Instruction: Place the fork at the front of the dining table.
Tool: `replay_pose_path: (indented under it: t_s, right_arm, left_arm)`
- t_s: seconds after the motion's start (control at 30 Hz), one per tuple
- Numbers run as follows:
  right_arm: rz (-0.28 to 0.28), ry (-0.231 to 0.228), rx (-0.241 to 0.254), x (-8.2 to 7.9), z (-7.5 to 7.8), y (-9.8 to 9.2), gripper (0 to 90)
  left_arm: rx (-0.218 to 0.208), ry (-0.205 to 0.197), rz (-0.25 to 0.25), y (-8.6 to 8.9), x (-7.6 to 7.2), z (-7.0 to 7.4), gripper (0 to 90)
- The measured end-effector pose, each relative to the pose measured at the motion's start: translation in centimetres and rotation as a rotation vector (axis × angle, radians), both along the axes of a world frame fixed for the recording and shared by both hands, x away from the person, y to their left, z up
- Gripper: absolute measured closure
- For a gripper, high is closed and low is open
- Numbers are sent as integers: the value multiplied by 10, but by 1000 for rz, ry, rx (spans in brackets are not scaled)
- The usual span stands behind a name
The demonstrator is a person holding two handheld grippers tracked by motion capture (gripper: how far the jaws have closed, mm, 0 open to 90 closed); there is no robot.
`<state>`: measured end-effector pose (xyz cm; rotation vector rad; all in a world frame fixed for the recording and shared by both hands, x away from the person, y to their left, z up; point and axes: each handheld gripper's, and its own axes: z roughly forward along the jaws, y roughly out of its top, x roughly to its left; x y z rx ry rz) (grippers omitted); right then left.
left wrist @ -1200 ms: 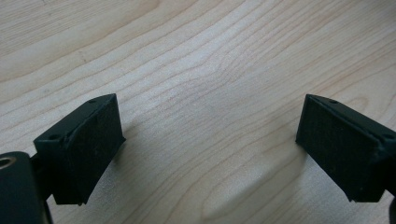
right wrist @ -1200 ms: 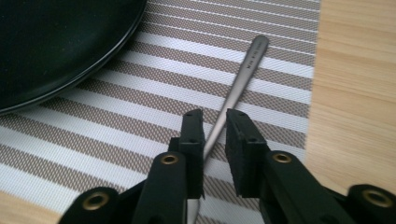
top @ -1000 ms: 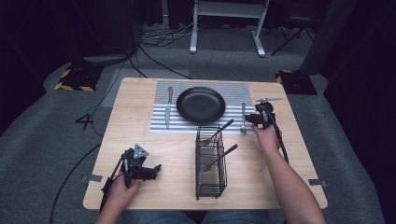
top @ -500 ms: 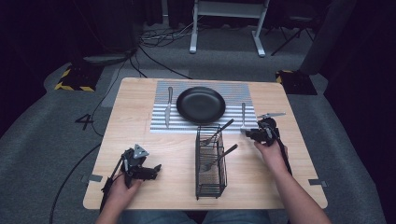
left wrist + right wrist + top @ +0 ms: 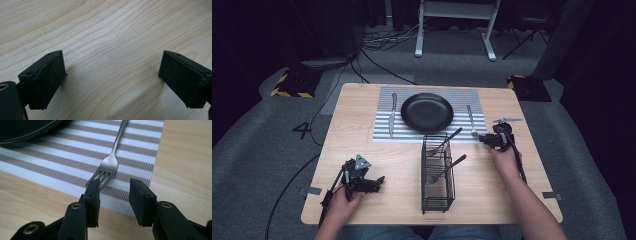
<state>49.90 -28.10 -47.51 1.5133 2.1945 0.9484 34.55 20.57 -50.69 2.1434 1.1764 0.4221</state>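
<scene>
Table (image 5: 362,150): under both my grippers; bare wood lay beneath the left one, and I saw the mat's edge under the right.
Mat (image 5: 384,135): striped, ahead of my right gripper; its near corner sat just under the jaw tips in the right gripper view.
Basket (image 5: 437,195): wire rack beside my right gripper on its inner side, between my two hands; two dark-handled utensils stuck out of it, and I could not tell what kind.
Plate (image 5: 427,112): black, on the mat, ahead and inward of my right gripper.
Knife (image 5: 392,115): on the mat beyond the plate, well apart from either gripper.
Fork (image 5: 108,165): lay flat on the mat, tines toward me, just ahead of my right gripper; the tine tips sat near the left pad, not between the pads.
Right gripper (image 5: 113,195): jaws stood partly apart with nothing between them, low over the mat edge, pointed at the fork.
Left gripper (image 5: 111,75): jaws spread wide, held nothing, parked over bare wood near me and well apart from the work.
Step in hand: I judged this to be table setting, with the fork already laid beside the plate and my right gripper free of it.
Next move: I reckoned the right gripper should go to the basket for another utensil, meeting its handle squarely with the jaws apart.
</scene>
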Motion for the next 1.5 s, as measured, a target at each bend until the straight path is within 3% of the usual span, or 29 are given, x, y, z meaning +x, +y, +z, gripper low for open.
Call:
replay_pose_path:
  t_s: [0.1, 0.13, 0.23, 0.27, 0.33, 0.6, 0.73, 0.83, 1.0, 1.13, 1.17, 1.23, 1.3, 1.4, 1.5]
  right_arm:
    - [3, -51, -12, 6, -3, 1, 596]
    - [-21, -27, -3, 14, -2, 0, 593]
    - [-35, -22, 9, 23, -2, -1, 593]
    - [-48, -14, 36, 30, -3, -1, 588]
    - [-45, -37, 45, 34, -5, 1, 584]
    - [-57, -62, 54, 35, -9, 5, 538]
    - [-62, -40, 49, 33, -8, 4, 505]
    - [-54, -21, 77, 29, -2, 1, 489]
    - [-1, -35, 53, 15, 17, 0, 467]
    - [100, -27, 38, -3, 36, 7, 435]
    - [108, -33, 7, -9, 40, 9, 421]
    - [130, -59, -110, -23, 48, 16, 423]
    - [192, -85, -195, -43, 57, 20, 426]
    - [210, -105, -187, -56, 64, 18, 426]
    - [217, -121, -86, -77, 74, 6, 419]
  left_arm:
    - [0, 0, 0, 0, 0, 0, 72]
    - [0, 0, 0, 0, 0, 0, 72]
    - [0, 0, 0, 0, 0, 0, 72]
    - [0, 0, 0, 0, 0, 0, 73]
    - [0, 0, 0, 0, 0, 0, 72]
    - [0, 0, 0, 0, 0, 0, 72]
    - [1, 0, 0, 0, 0, 0, 73]
    - [1, 0, 1, 0, 0, 0, 72]
    - [0, 0, 3, 0, -1, 0, 72]
    - [0, 0, 3, 0, -1, 0, 72]
    - [0, 0, 3, 0, -1, 0, 72]
    - [0, -1, 4, 0, -1, 0, 72]
    - [0, -1, 5, 0, -1, 0, 72]
    - [0, -1, 5, 0, -1, 0, 72]
    - [-1, -1, 5, 0, -1, 0, 73]
